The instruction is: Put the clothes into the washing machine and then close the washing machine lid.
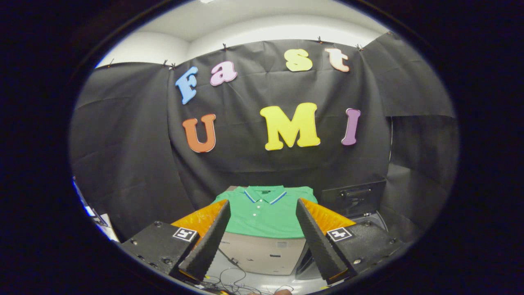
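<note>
We are looking forward along the gripper (262, 213), and its two fingers are standing wide apart with nothing between their inner faces; neither finger is touching anything.

Framed in the gap between them, and lying beyond their tips, we are seeing a green polo shirt (265, 214). It is folded flat, collar away from us, with a line of small white buttons running down the placket and thin blue and white striping at the collar edge. The shirt is resting on top of a pale box (262, 254), and its near hem is hanging just over the box's front edge. The left finger (213, 237) is overlapping the shirt's left side in our view, and the right finger (313, 237) is overlapping its right side, so the garment is sitting squarely centred ahead of the tool, though clearly apart from it and lower than the fingertips.

To the right of the shirt, beyond the right finger, we are making out a dark boxy unit with an upright dark panel carrying a recessed handle (353, 197); we take this to be the washing machine with its lid raised, though we cannot tell for sure. It is standing just beside the shirt's box.

Below the box, near the fingers' bases, thin cables (229, 280) are trailing over a light surface.
</note>
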Motion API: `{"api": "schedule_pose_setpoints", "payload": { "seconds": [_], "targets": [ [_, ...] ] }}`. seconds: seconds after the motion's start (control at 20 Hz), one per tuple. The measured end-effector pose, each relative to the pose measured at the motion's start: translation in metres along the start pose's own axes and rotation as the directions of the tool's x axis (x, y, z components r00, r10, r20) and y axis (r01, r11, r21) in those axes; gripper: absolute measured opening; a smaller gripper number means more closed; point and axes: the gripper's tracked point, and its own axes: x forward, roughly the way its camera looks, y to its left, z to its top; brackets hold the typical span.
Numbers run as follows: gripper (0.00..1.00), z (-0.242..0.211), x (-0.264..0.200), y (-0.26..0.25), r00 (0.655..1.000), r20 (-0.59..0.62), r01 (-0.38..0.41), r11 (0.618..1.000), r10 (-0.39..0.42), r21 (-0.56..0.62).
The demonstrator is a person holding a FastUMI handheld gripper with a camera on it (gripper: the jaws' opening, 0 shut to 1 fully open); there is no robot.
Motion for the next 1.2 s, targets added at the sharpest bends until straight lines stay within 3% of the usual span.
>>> {"api": "schedule_pose_setpoints", "payload": {
  "seconds": [0.2, 0.35, 0.55, 0.7, 1.2],
  "targets": [
    [1.0, 0.009, 0.043, 0.016, 0.988, -0.146, -0.039, 0.999, 0.041, 0.018],
    [1.0, 0.001, 0.082, 0.021, 0.946, -0.318, -0.071, 0.997, 0.069, 0.007],
    [1.0, -0.024, 0.127, 0.032, 0.824, -0.556, -0.129, 0.992, 0.112, 0.008],
    [1.0, -0.032, 0.161, 0.039, 0.744, -0.654, -0.16, 0.987, 0.136, 0.023],
    [0.98, -0.077, 0.256, 0.031, 0.482, -0.875, -0.119, 0.993, 0.042, -0.018]
  ]
}}
